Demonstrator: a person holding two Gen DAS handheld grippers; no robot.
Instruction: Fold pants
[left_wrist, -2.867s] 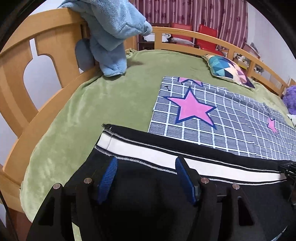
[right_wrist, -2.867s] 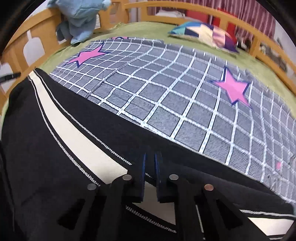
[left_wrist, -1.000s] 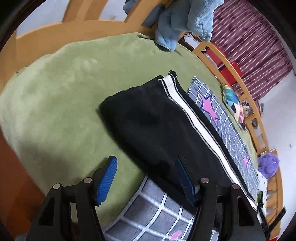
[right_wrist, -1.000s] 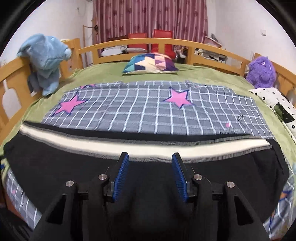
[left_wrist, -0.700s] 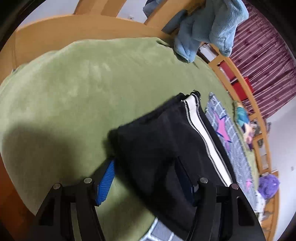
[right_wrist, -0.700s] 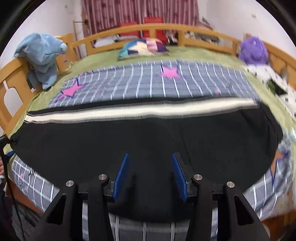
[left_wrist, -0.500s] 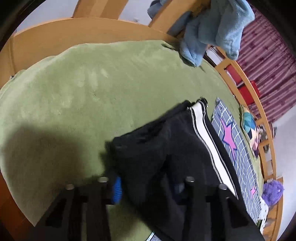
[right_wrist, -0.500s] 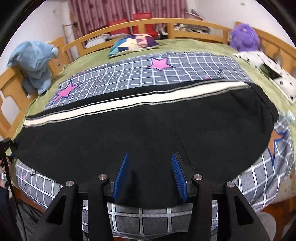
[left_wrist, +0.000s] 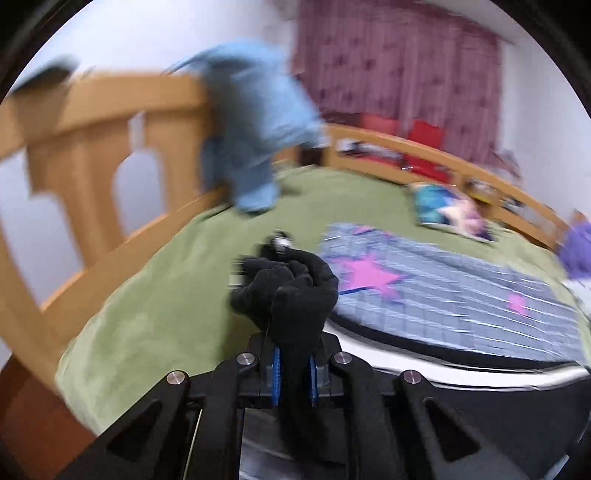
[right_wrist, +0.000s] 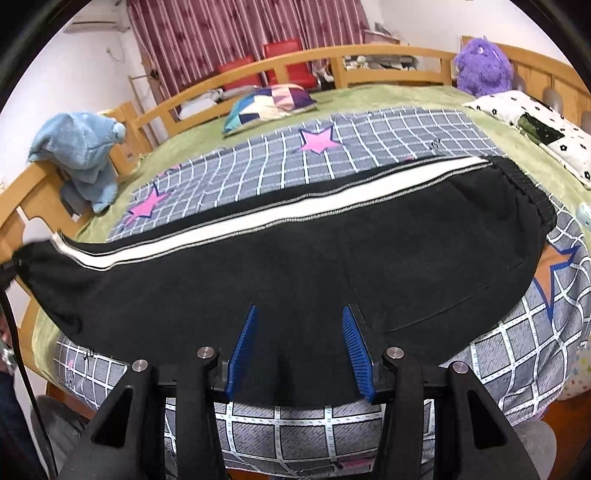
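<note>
Black pants (right_wrist: 295, 266) with a white side stripe lie lengthwise across the bed, waistband to the right and leg end to the left. My left gripper (left_wrist: 293, 365) is shut on the leg end, and a bunched knot of black pants fabric (left_wrist: 291, 291) sticks up from its blue pads, lifted off the green cover. The left wrist view is motion-blurred. In the right wrist view the leg end at the far left is pulled up into a point. My right gripper (right_wrist: 299, 354) hovers open over the pants' near edge around mid-length, its blue pads apart and pressing on nothing.
A grey checked blanket (right_wrist: 369, 147) with pink stars lies under the pants on a green bed cover (left_wrist: 155, 295). A wooden rail (left_wrist: 81, 122) rings the bed. A blue plush toy (right_wrist: 79, 155) hangs on the left rail. A patterned cushion (right_wrist: 269, 101) and a purple plush (right_wrist: 482, 68) sit far back.
The left gripper closed on the pants' leg end and lifted it off the bed, rolling as it rose. The right gripper drew back toward the near edge, jaws unchanged.
</note>
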